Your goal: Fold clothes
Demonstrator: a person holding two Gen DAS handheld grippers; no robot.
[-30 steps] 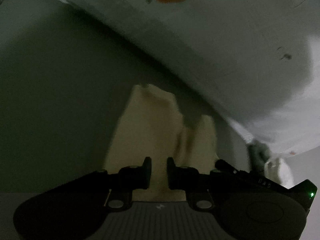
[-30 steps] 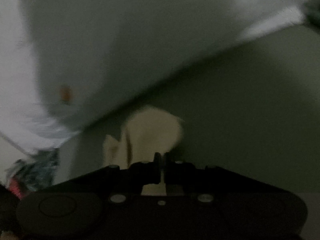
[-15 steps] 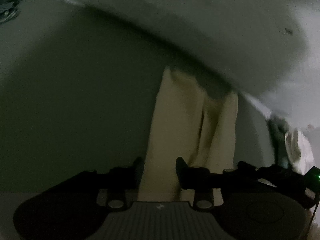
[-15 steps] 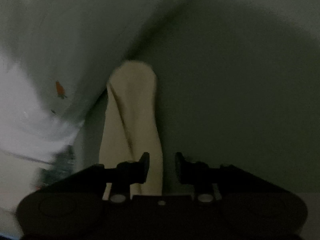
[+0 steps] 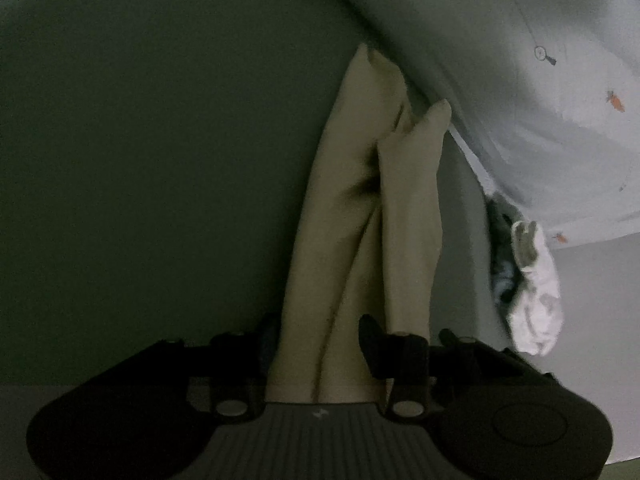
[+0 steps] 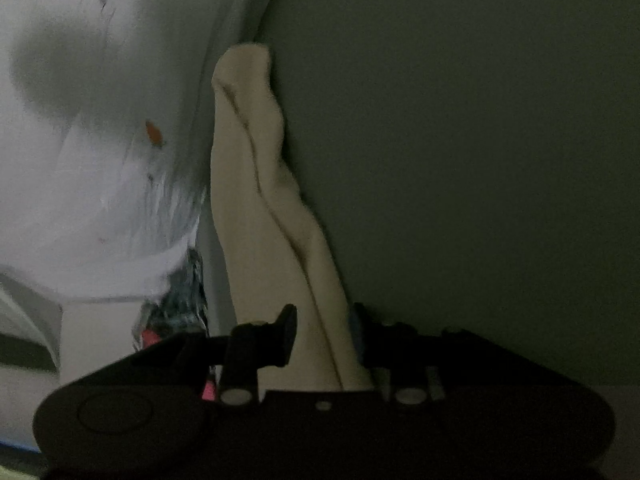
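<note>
A long beige garment (image 5: 360, 200) lies bunched in lengthwise folds on a dark green surface (image 5: 160, 160). It runs from between the fingers of my left gripper (image 5: 320, 340) to the far edge. The left jaws are opening, and the cloth fills the gap loosely, with no pinch showing. In the right wrist view the same beige garment (image 6: 256, 184) runs up from my right gripper (image 6: 324, 332). Its fingers stand apart, with the cloth lying between them. The light is dim.
A white sheet with small carrot prints (image 5: 540, 100) borders the green surface (image 6: 460, 160), and the sheet (image 6: 100, 140) also fills the right wrist view's left side. A crumpled white cloth (image 5: 536, 300) and a dark cloth (image 5: 500, 240) lie at its edge. A dark patterned heap (image 6: 180, 308) sits beside the right gripper.
Both grippers were nearly shut on the beige cloth and have spread their jaws. Both have drawn back along the garment, so much more of its length now shows ahead of them.
</note>
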